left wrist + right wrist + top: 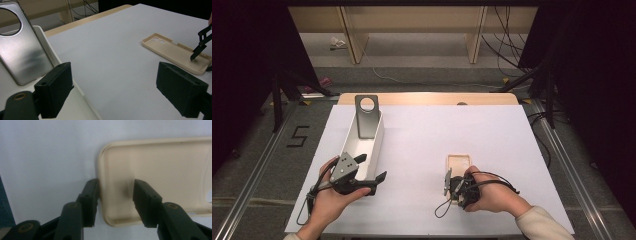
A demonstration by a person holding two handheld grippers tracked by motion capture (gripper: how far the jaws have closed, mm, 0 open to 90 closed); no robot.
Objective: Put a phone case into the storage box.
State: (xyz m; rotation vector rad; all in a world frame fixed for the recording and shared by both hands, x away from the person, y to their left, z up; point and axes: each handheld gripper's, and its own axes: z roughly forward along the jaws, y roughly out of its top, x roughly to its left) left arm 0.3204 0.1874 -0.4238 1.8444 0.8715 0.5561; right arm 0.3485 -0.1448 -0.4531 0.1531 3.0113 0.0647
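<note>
1. The right gripper (115,202) straddles the short end wall of a beige case (160,175): one jaw outside the wall, one inside, not yet pinching it.
2. The case (458,164) lies open side up on the white table (427,150), at about 4 o'clock from the table's centre.
3. The left gripper (373,167) hovers open at 8 o'clock, straddling a white tray's (374,145) wall.
4. A silver phone (366,116) leans upright in the tray's far end.

Left hand-held gripper (371,169) level, jaws wide apart, empty. Right hand-held gripper (454,186) angled down, jaws part-closed, not clamped.
</note>
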